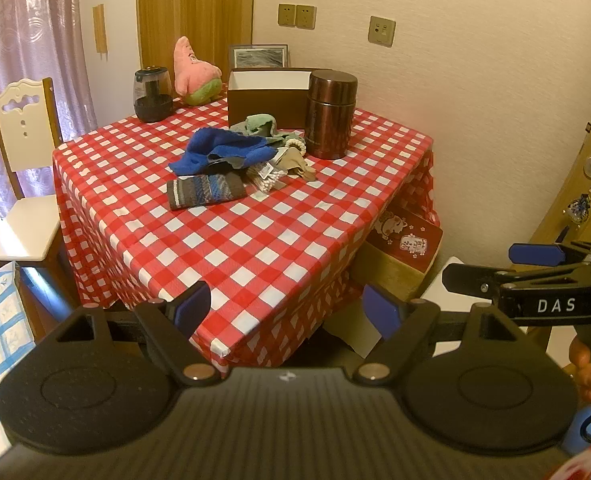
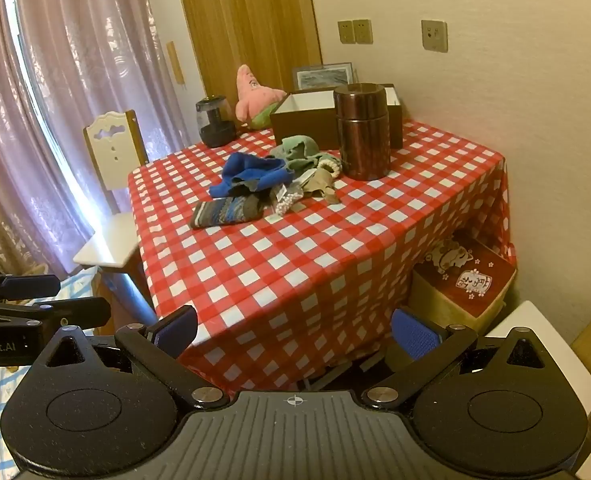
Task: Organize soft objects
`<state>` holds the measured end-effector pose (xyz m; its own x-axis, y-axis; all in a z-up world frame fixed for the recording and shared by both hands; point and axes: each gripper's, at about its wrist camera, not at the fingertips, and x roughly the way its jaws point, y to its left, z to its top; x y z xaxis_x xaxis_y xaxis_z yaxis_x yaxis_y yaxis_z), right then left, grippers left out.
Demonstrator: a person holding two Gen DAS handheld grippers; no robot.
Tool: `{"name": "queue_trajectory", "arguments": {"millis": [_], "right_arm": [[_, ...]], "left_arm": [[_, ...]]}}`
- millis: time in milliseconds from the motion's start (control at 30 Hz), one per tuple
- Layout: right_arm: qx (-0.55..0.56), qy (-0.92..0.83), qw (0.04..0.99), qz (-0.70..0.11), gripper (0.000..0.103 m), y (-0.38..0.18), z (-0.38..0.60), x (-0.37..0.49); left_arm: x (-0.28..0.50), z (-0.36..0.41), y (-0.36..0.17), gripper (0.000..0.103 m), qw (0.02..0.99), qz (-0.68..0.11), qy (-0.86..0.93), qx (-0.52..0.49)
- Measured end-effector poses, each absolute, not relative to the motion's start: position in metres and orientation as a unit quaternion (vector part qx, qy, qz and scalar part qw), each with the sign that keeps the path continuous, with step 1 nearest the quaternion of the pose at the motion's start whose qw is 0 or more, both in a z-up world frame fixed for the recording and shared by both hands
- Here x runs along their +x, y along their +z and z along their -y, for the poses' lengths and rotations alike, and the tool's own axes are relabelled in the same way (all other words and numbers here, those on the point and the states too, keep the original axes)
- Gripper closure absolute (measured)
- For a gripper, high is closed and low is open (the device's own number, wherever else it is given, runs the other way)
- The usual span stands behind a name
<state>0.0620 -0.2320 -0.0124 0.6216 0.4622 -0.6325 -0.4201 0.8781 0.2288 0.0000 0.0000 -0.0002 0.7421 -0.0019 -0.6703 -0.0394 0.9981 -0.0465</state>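
Red-and-white checked table [image 1: 255, 248] carrying a heap of soft items: blue cloth [image 1: 223, 148], striped sock [image 1: 205, 191], green cloth [image 1: 259, 124], before an open brown box [image 1: 267, 98]. Left gripper [image 1: 287, 306] and right gripper [image 2: 295, 330] fingers released, empty, short of the near edge.

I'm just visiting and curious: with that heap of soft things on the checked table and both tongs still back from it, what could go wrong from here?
1. The blue cloth lies tangled with the green cloth and a beaded string, so lifting one may drag others.
2. The brown canister stands right beside the heap; a reach could knock it.
3. The open brown box sits behind the canister, so carrying items there means passing over it.
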Motion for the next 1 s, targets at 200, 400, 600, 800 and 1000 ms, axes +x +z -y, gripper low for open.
{"name": "queue_trajectory", "arguments": {"millis": [200, 400, 600, 800, 1000], "right_arm": [[0.029, 0.245, 0.900, -0.359, 0.000, -0.0126, 0.2313, 0.0619], [0.029, 0.245, 0.900, -0.359, 0.000, -0.0130, 0.2302, 0.0621], [0.029, 0.245, 0.900, -0.359, 0.000, -0.0134, 0.2291, 0.0625], [0.029, 0.245, 0.900, -0.359, 0.000, -0.0136, 0.2293, 0.0634], [0.029, 0.245, 0.900, -0.359, 0.000, -0.0134, 0.2296, 0.0644]], "left_arm": [[0.0000, -0.0001, -0.0002, 0.021, 0.933, -0.359, 0.011, -0.029], [-0.0001, -0.0001, -0.0002, 0.021, 0.933, -0.359, 0.010, -0.029], [0.0000, -0.0002, -0.0002, 0.021, 0.933, -0.359, 0.010, -0.030], [-0.0001, -0.0002, -0.0002, 0.021, 0.933, -0.359, 0.009, -0.030], [-0.0001, -0.0003, -0.0002, 0.021, 0.933, -0.359, 0.009, -0.030]]}}
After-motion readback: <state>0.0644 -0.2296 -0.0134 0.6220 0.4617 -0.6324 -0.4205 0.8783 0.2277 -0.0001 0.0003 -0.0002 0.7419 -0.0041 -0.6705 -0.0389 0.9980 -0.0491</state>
